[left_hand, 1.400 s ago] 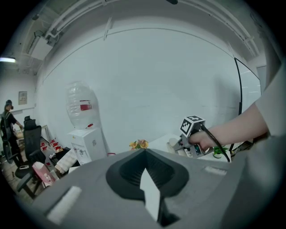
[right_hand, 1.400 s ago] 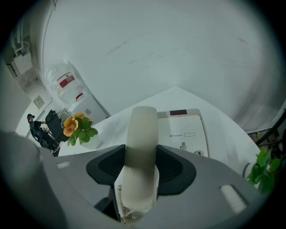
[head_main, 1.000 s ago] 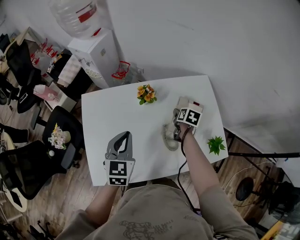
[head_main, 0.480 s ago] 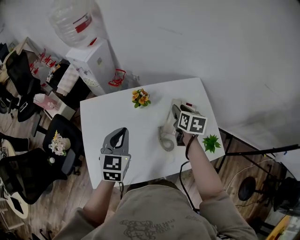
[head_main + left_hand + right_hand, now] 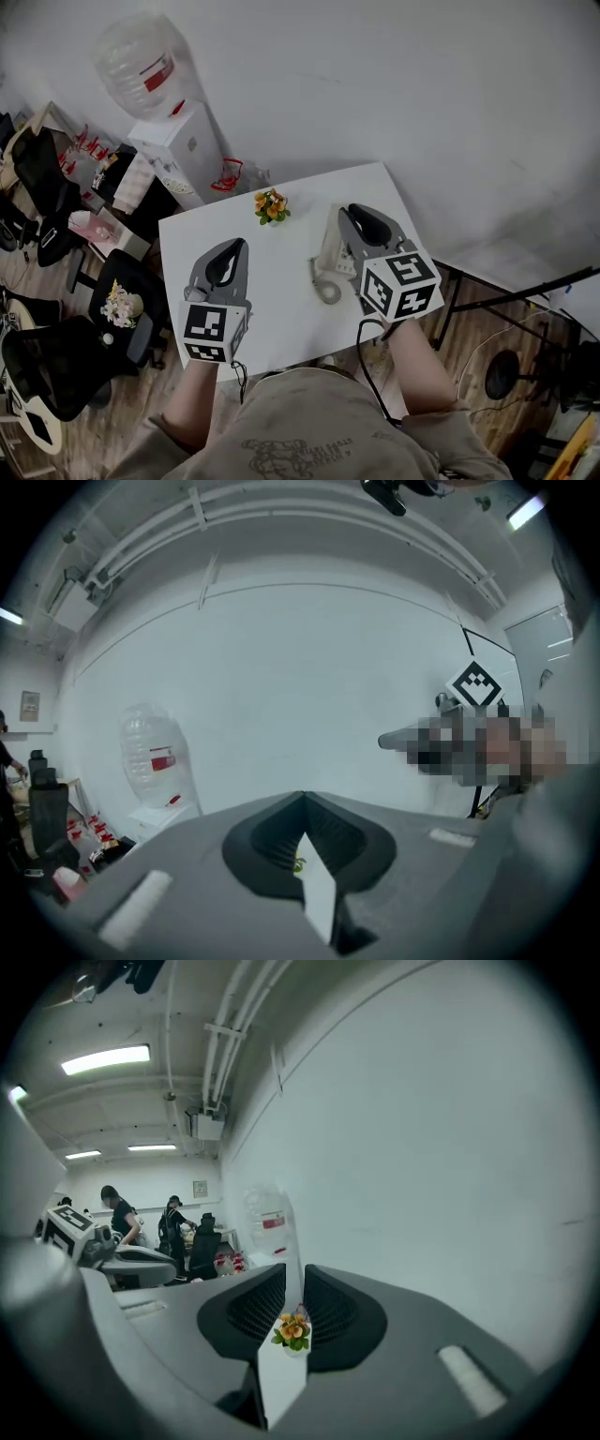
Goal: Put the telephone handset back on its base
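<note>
The light grey telephone [image 5: 330,251] sits on the white table [image 5: 281,309], its coiled cord [image 5: 323,289] trailing toward me. My right gripper [image 5: 349,212] hangs above the phone and hides its right side, so I cannot tell how the handset lies. Its jaws hold nothing, with only a narrow slit between them [image 5: 294,1274]. My left gripper [image 5: 239,246] is raised over the table's left half, far from the phone. It is shut and empty, jaw tips touching [image 5: 302,797].
A small pot of orange flowers [image 5: 270,204] stands near the table's far edge, also seen between the right jaws [image 5: 292,1330]. A water dispenser [image 5: 183,141] stands beyond the table. Office chairs [image 5: 47,347] crowd the floor at left.
My right gripper has lifted off the telephone and drawn back toward me. Both grippers have risen toward the camera.
</note>
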